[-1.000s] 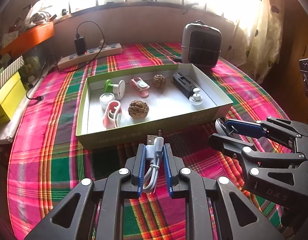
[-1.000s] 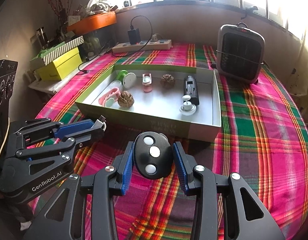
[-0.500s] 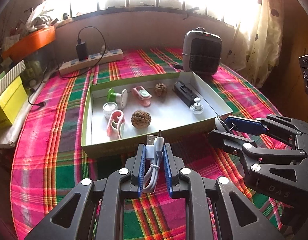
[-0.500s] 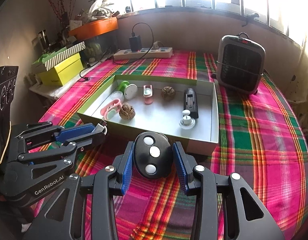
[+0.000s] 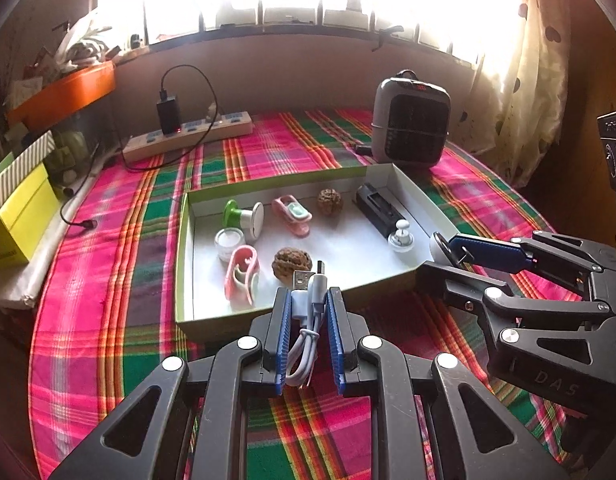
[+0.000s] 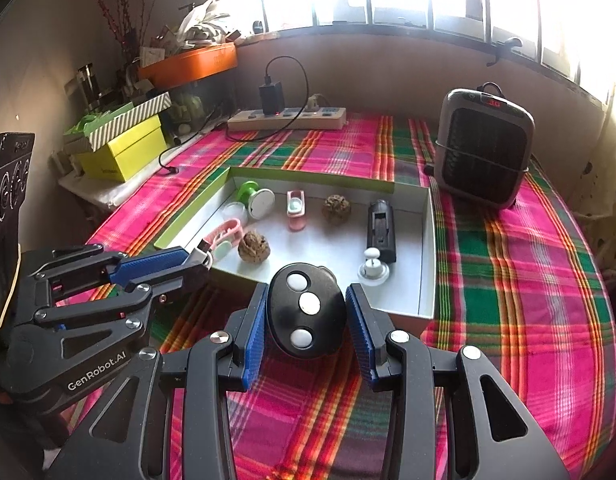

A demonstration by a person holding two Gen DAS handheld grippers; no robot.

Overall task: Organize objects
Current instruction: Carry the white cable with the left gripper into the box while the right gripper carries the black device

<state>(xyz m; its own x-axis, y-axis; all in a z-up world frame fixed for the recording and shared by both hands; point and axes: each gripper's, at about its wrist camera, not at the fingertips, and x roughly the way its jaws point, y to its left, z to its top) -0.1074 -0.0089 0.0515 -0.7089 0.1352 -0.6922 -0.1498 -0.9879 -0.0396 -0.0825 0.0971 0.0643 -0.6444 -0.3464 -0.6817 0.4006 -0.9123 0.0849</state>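
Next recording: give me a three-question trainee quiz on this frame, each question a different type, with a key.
1. True or false: the left claw is shut on a white USB cable.
2. Which thing does the right claw grip? A) a walnut B) a black three-button remote C) a pink clip
3. Fill in: the number of walnuts lying in the open box is ____.

Key: 1 true. 2 B. 3 two: one walnut near the front, another walnut toward the back.
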